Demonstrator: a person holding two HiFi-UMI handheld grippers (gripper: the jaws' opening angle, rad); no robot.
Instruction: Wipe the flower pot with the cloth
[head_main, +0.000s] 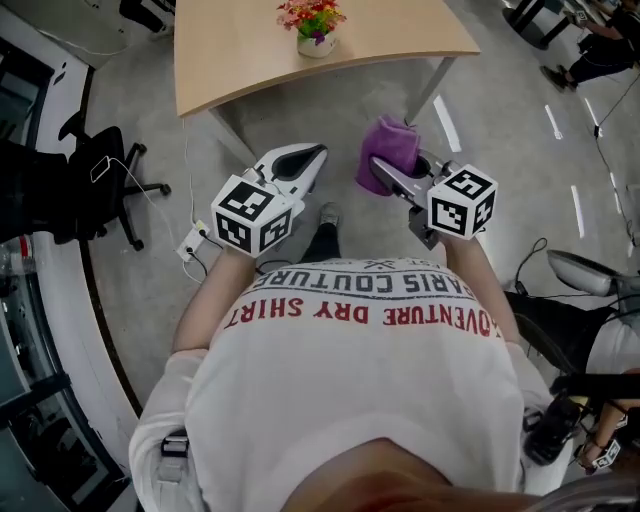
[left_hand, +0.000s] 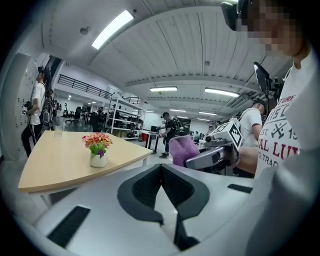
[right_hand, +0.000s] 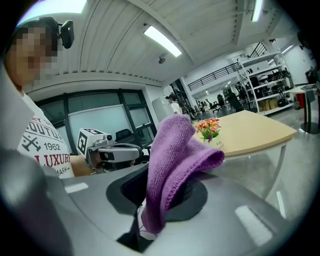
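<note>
A small white flower pot (head_main: 315, 44) with red and orange flowers stands near the front edge of a light wooden table (head_main: 230, 60); the same pot shows in the left gripper view (left_hand: 98, 159) and in the right gripper view (right_hand: 216, 142). My right gripper (head_main: 385, 172) is shut on a purple cloth (head_main: 387, 150), which folds up over its jaws (right_hand: 175, 165). My left gripper (head_main: 305, 160) is shut with nothing in it; its dark pads (left_hand: 150, 187) meet. Both grippers hang in the air short of the table, away from the pot.
A black office chair (head_main: 105, 175) stands at the left, with a power strip and cables (head_main: 192, 245) on the floor beside it. The table's legs (head_main: 425, 95) reach down ahead of the grippers. People stand in the far room (left_hand: 170, 127).
</note>
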